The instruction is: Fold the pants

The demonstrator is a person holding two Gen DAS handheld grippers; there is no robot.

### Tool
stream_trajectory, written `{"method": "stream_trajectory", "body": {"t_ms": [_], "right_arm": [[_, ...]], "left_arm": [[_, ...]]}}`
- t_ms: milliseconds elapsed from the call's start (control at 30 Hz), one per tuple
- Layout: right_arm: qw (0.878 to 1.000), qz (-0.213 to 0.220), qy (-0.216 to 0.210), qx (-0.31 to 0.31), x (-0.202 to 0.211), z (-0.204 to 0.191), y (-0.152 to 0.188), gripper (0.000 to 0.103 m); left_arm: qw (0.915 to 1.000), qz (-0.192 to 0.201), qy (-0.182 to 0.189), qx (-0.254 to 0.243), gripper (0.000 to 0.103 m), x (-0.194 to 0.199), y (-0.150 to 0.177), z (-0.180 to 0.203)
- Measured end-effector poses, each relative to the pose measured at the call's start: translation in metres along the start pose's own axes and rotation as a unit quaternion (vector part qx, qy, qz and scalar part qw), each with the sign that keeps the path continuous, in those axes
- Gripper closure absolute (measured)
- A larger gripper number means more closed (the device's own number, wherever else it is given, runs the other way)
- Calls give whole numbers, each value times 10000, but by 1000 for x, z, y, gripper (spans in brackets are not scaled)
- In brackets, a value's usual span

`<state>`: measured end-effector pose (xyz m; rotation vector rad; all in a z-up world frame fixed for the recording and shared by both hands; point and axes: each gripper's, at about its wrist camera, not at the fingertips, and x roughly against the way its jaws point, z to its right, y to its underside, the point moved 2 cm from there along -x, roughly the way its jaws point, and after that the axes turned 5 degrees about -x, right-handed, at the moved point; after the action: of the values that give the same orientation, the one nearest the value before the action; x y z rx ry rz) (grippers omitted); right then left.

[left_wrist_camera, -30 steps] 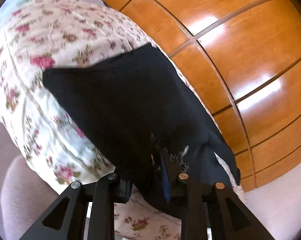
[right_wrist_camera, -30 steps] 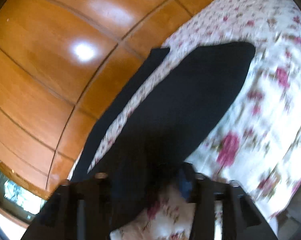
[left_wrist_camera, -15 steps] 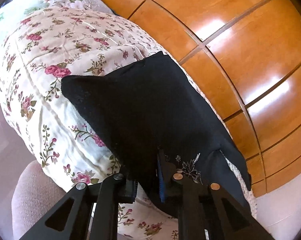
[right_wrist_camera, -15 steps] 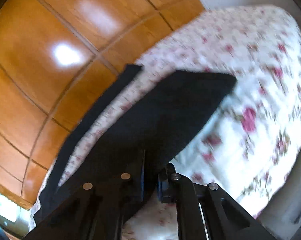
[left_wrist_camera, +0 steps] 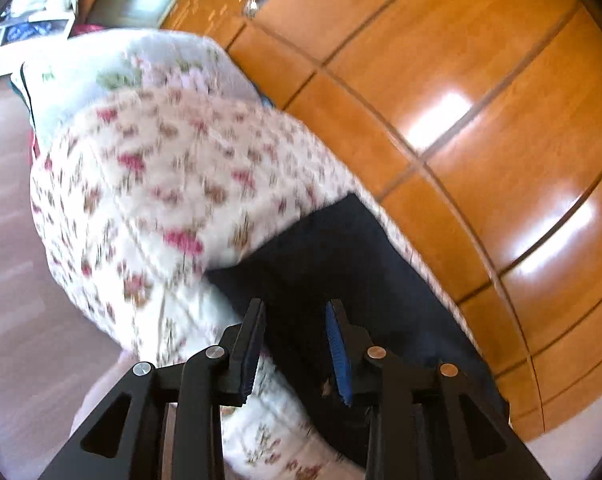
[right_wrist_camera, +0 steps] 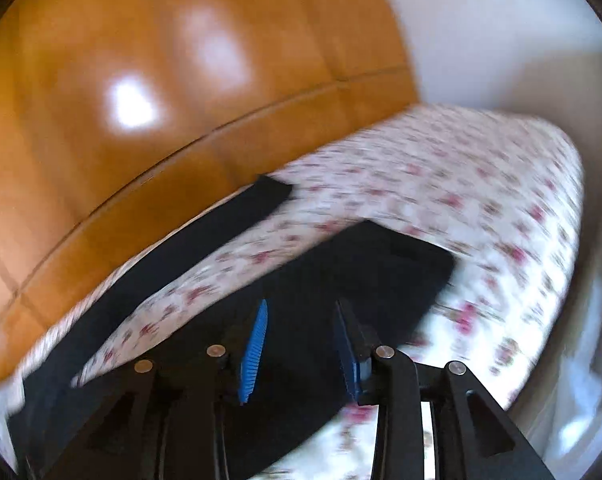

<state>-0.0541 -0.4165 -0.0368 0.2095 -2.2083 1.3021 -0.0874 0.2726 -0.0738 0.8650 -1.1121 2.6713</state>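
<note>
Black pants (left_wrist_camera: pixel 341 264) lie on a floral bedspread (left_wrist_camera: pixel 161 184), close to the wooden wall. In the right wrist view one pant leg (right_wrist_camera: pixel 341 280) lies folded across the bed below my fingers and the other leg (right_wrist_camera: pixel 205 240) stretches along the wall side. My left gripper (left_wrist_camera: pixel 295 312) is open and empty, just above the near edge of the pants. My right gripper (right_wrist_camera: pixel 301 312) is open and empty above the folded leg. Both views are blurred by motion.
A glossy wooden panelled wall (left_wrist_camera: pixel 461 100) runs along the bed's far side. A pillow (left_wrist_camera: pixel 121 64) lies at the bed's end. The floor (left_wrist_camera: pixel 17 280) is at left. A white wall (right_wrist_camera: pixel 501 32) stands past the bed's other end.
Both grippers opened and let go of the black pants, which now lie flat on the bed. Both grippers have pulled back and up from the fabric.
</note>
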Motion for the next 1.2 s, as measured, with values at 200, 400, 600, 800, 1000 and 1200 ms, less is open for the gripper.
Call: {"method": "stream_trajectory", "body": {"t_ms": [200, 400, 600, 800, 1000, 1200], "right_arm": [[9883, -873, -925, 840, -48, -90, 25, 68], [9683, -1462, -1292, 1557, -92, -161, 61, 68], [9610, -1565, -1242, 1912, -115, -188, 85, 67], [9629, -1485, -1273, 1861, -122, -188, 94, 65], [9623, -1484, -1390, 1808, -123, -187, 95, 59], [9629, -1473, -1491, 1699, -122, -182, 95, 58]], "left_arm": [[9989, 460, -18, 53, 63, 6, -30, 15], [9985, -330, 252, -347, 51, -44, -54, 48], [9888, -1028, 370, -1012, 49, -109, -74, 94], [9843, -1087, 141, -1382, 49, -172, -105, 127], [9777, -1390, -291, -1544, 49, -248, -124, 137], [9733, -1680, -628, -1431, 49, -301, -131, 131]]}}
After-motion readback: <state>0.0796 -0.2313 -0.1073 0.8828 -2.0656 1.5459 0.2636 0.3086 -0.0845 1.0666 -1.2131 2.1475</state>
